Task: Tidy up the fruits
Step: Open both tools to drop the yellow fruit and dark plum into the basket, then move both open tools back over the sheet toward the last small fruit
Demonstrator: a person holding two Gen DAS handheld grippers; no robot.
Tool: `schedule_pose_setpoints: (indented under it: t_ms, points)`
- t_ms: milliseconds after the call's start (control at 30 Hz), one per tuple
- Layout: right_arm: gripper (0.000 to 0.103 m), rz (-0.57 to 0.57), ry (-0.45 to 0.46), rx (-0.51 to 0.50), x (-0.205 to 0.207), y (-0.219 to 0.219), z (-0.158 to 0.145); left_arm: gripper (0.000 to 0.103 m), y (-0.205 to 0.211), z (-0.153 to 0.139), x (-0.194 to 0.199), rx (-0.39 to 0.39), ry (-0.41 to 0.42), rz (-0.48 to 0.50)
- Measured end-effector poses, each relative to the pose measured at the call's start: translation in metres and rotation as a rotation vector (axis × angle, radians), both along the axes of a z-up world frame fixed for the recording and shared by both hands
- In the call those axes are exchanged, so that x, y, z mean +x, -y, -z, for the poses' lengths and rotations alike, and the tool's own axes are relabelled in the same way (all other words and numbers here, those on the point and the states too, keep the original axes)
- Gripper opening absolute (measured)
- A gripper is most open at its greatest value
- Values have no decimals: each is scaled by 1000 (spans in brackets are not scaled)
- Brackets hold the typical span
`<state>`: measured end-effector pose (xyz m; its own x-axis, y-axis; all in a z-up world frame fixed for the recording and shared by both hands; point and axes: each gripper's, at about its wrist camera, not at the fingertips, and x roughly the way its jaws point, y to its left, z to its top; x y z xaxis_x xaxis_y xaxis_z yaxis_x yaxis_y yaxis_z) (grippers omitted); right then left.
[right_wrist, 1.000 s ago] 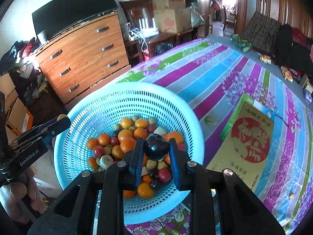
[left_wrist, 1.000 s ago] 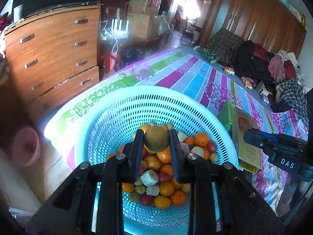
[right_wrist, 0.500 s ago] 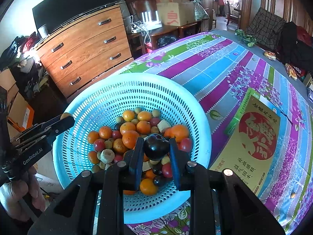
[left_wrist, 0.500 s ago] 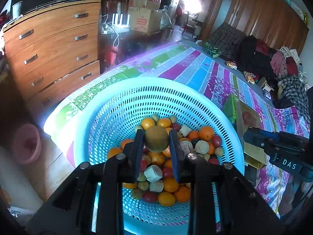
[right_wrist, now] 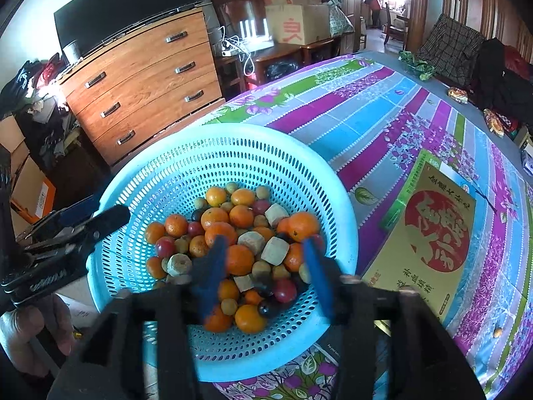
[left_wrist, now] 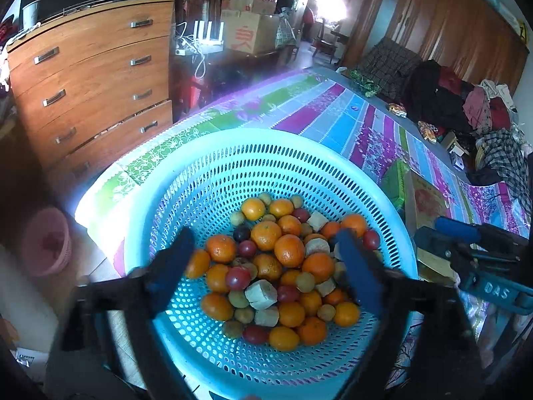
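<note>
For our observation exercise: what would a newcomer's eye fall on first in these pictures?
First, the light blue perforated basket at the near edge of the striped floral tablecloth, heaped with oranges, small red fruits and pale cube-shaped pieces. Next, the left gripper and right gripper poised over the pile; their jaws have just been opening, with nothing between them. A gold and red box lies right of the basket.

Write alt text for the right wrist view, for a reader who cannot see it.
The right gripper, its blue-padded jaws just opened and empty, hangs over a round light-blue perforated plastic basket heaped with oranges, small red and dark fruits and pale cut chunks. The basket sits on a striped floral tablecloth beside a yellow printed box.
</note>
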<state>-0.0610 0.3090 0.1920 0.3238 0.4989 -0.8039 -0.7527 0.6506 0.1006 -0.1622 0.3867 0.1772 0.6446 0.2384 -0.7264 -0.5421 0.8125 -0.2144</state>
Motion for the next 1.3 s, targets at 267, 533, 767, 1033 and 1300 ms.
schedule_pose_setpoints:
  t_ms: [267, 533, 767, 1033, 1300]
  points:
    - [75, 14, 26, -15, 0, 5, -1, 94, 3, 0, 1, 14, -20, -24]
    - [76, 20, 61, 21, -3, 14, -13, 96, 10, -3, 2, 18, -13, -19]
    - [100, 260, 484, 197, -38, 129, -46, 100, 116, -30, 23, 133, 130, 259]
    - [103, 730, 407, -5, -34, 355, 54, 103, 296, 27, 83, 116, 99, 704]
    - [103, 916, 96, -191, -12, 478, 174, 103, 370, 152, 151, 125, -166, 740]
